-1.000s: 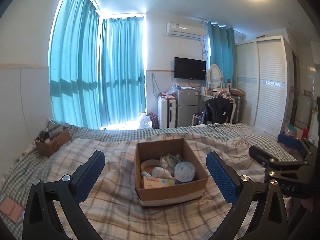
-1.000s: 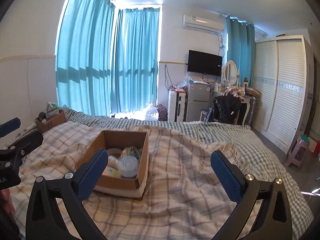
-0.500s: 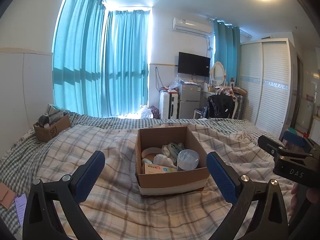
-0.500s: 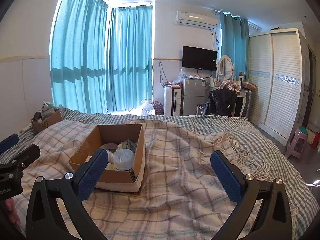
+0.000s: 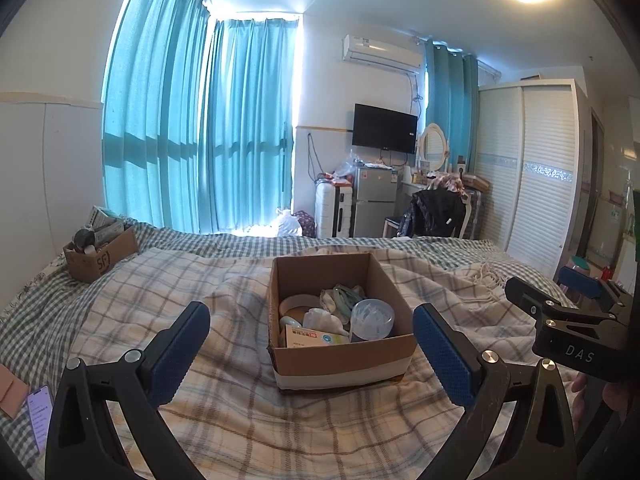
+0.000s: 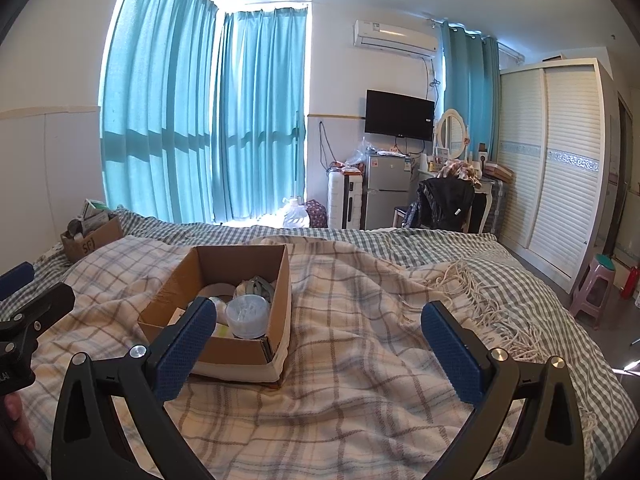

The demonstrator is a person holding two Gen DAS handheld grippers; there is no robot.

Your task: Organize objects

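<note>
An open cardboard box [image 5: 344,360] sits on the plaid blanket [image 5: 224,408] on the bed. It holds a clear round container [image 5: 371,319], a small printed carton [image 5: 316,337], a tape roll [image 5: 298,306] and crumpled items. My left gripper [image 5: 312,352] is open and empty, just in front of the box. My right gripper [image 6: 320,344] is open and empty, to the right of the box [image 6: 240,354]. The container also shows in the right wrist view [image 6: 247,315].
A second small cardboard box [image 5: 100,254] full of items stands at the bed's far left. A phone [image 5: 40,408] lies at the near left edge. The blanket's fringe [image 6: 480,292] lies to the right. A pink stool [image 6: 596,288] stands beside the wardrobe [image 6: 556,168].
Both grippers have moved closer to the box and tilted slightly, so the box looks larger and nearer. Both stay open and empty.
</note>
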